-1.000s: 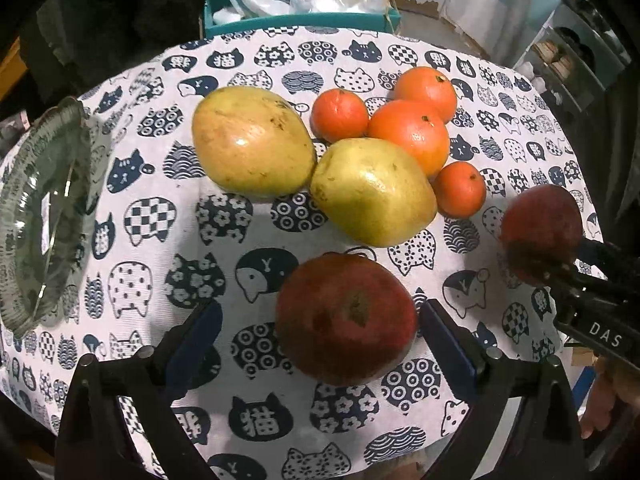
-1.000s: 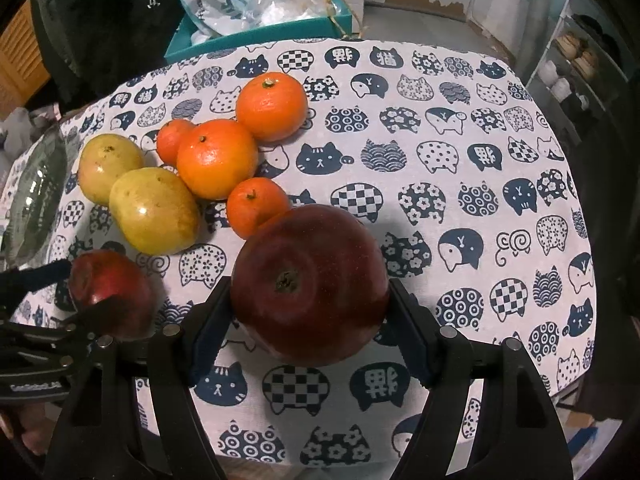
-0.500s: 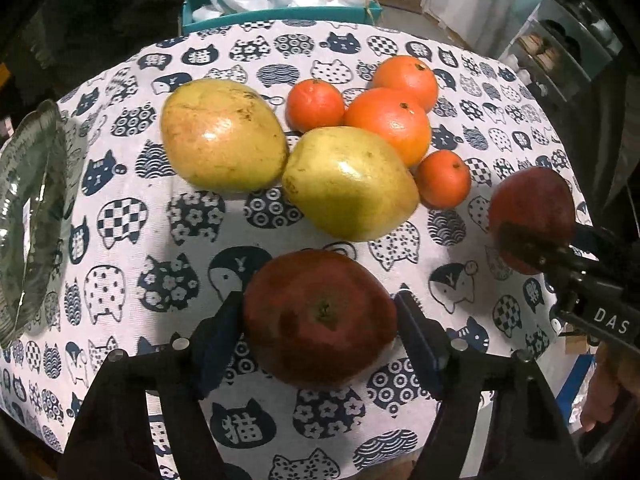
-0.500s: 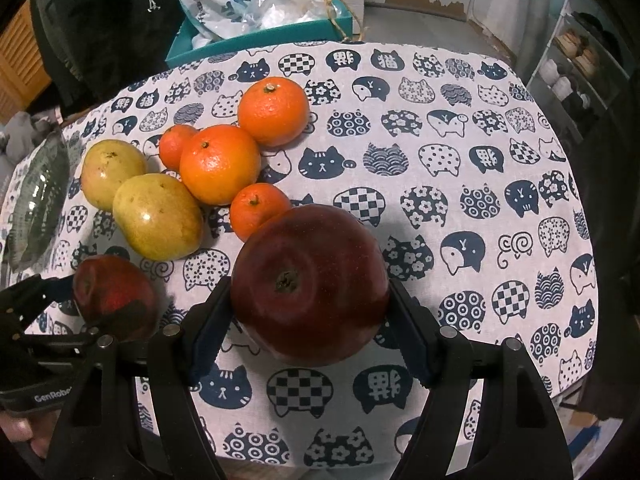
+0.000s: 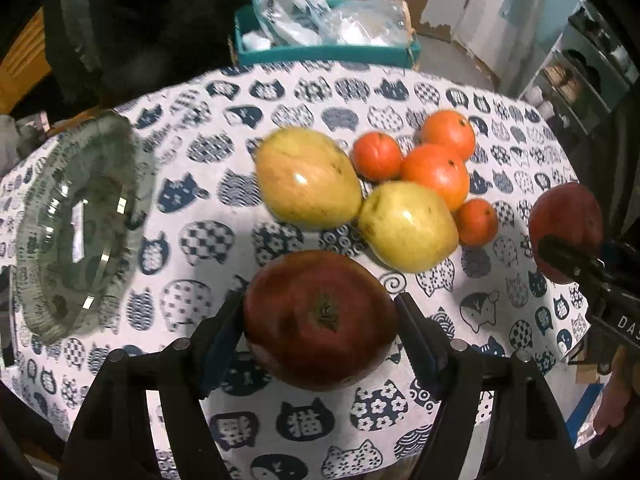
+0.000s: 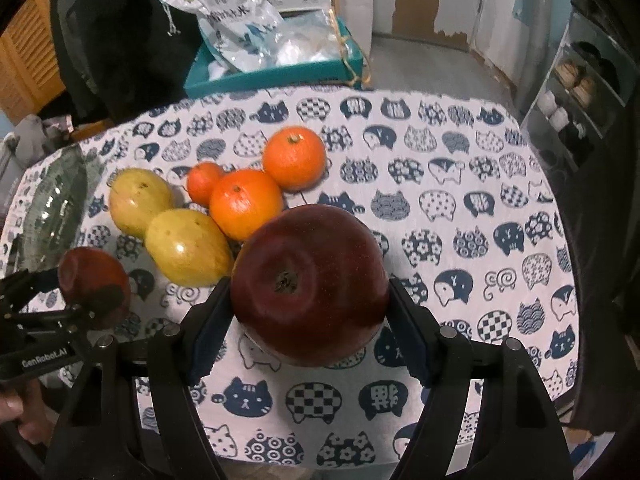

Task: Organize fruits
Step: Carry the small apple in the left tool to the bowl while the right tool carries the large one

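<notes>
Pinching a round, dark red apple [image 5: 320, 316] between its two black fingers, the left gripper [image 5: 320, 328] holds the fruit with the stem end facing the camera, above the white cat-print tablecloth [image 5: 192, 236]. The right gripper [image 6: 310, 300] is likewise clamped on a second, larger deep red apple [image 6: 310, 284], both pads pressed against its sides; whether either apple touches the cloth cannot be told.

Just beyond the apples lie two yellow-green oval pears [image 5: 408, 226], touching each other, one nearer and one farther left [image 5: 308, 178]. Against the nearer pear's right side sits a small orange mandarin [image 5: 476, 222], hidden behind the right-hand apple in the right wrist view. Behind it cluster three more orange citrus fruits: a large one [image 6: 246, 204], a small one [image 6: 204, 184] to its left and another large one [image 6: 294, 158] farthest back.

A clear ribbed glass plate [image 5: 52, 216] rests at the table's left edge, well apart from the fruit. Past the table stands a teal box [image 6: 280, 74] holding plastic bags [image 6: 236, 20].
</notes>
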`<state>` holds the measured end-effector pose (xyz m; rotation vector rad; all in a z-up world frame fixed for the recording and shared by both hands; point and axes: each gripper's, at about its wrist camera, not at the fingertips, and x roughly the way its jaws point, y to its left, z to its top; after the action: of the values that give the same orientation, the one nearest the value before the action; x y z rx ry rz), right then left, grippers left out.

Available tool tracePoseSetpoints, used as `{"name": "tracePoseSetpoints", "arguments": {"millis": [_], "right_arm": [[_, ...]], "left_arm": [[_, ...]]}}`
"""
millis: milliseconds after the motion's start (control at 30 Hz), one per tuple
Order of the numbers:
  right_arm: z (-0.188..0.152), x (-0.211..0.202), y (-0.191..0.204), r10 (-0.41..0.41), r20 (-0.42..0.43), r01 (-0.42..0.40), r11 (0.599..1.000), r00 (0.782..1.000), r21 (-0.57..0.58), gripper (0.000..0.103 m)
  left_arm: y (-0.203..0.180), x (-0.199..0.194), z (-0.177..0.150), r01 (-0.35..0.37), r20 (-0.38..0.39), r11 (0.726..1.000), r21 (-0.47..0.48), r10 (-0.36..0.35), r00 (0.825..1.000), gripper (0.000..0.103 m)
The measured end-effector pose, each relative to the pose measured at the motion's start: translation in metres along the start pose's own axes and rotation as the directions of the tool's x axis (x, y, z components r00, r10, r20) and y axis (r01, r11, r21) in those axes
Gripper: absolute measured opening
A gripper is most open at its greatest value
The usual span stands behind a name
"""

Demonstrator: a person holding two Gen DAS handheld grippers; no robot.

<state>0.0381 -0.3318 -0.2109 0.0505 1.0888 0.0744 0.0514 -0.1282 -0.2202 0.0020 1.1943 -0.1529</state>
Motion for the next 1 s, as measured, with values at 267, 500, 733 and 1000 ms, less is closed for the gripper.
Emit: {"name": "tracePoseSetpoints", "arguments": {"millis": [267, 500, 733, 1000], "right_arm": [[0.013, -0.026, 0.018, 0.008, 0.071, -0.005, 0.999, 0.997, -0.037, 0.075], [0.025, -0.052, 0.034, 0.026, 0.131, -0.018, 0.998, 0.991, -0.061, 0.075], [0.036, -0.076, 0.052, 0.054, 0.185, -0.039, 0.996, 0.981, -0.084, 0.075], [0.049, -0.097, 0.079, 0.092, 0.231, -0.066, 0.991, 0.969, -0.118, 0.075]], "left_arm": [[0.008, -0.037, 0.01, -0.037, 0.115, 0.999, 0.027, 0.034, 0.993, 0.076], [0.02, -0.073, 0.013, -0.048, 0.196, 0.998, 0.032, 0.041, 0.98, 0.076], [0.036, -0.098, 0.013, -0.051, 0.249, 0.999, 0.014, 0.046, 0.967, 0.076], [0.059, -0.119, 0.016, -0.069, 0.299, 0.998, -0.01, 0.069, 0.952, 0.076]]}}
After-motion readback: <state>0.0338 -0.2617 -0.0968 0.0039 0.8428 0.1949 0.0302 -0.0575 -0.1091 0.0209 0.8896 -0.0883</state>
